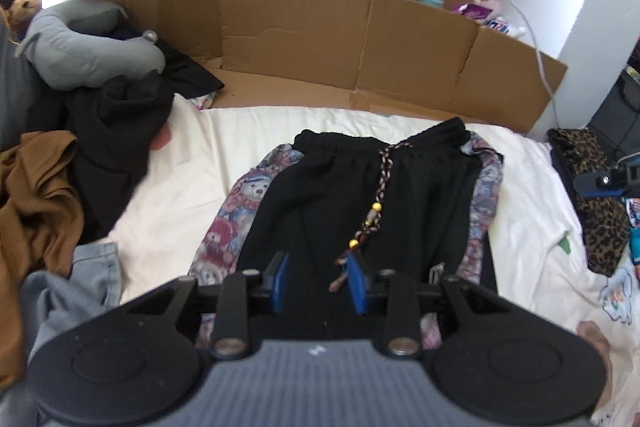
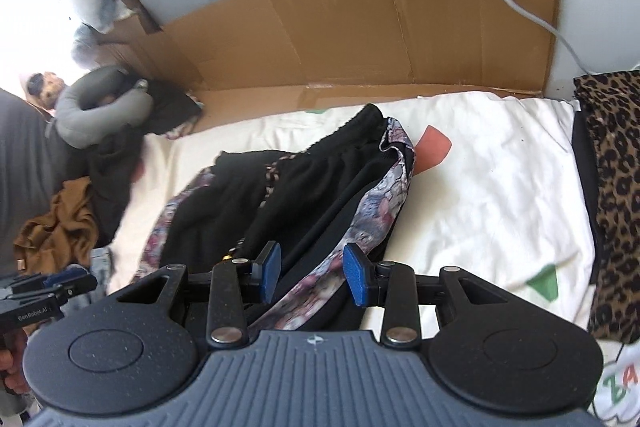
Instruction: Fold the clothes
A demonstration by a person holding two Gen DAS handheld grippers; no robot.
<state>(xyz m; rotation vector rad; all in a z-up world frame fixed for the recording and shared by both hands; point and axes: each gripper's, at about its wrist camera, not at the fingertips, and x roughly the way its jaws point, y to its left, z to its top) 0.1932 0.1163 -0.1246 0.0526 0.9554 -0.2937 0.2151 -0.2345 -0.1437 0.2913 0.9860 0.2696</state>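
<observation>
Left gripper [image 1: 320, 279] and right gripper [image 2: 312, 273] both spread apart, gripping nothing, hovering over black drawstring pants [image 1: 344, 195] with bear-print side panels, flat on cream bedsheet [image 1: 168, 195].

My left gripper [image 1: 320, 283] hangs over the near end of the trousers [image 1: 344, 211], which lie on the bedsheet [image 1: 180, 195] with the waistband at the far end and the drawstring [image 1: 380, 195] trailing toward me. My right gripper [image 2: 312, 277] sits over their right edge. Left of them, a clothes heap [image 1: 100, 155], with a neck pillow [image 1: 76, 43] behind it. Cardboard [image 1: 340, 39] stands behind the sheet. To the right lies what seems to be a folded garment [image 2: 616, 187].
</observation>
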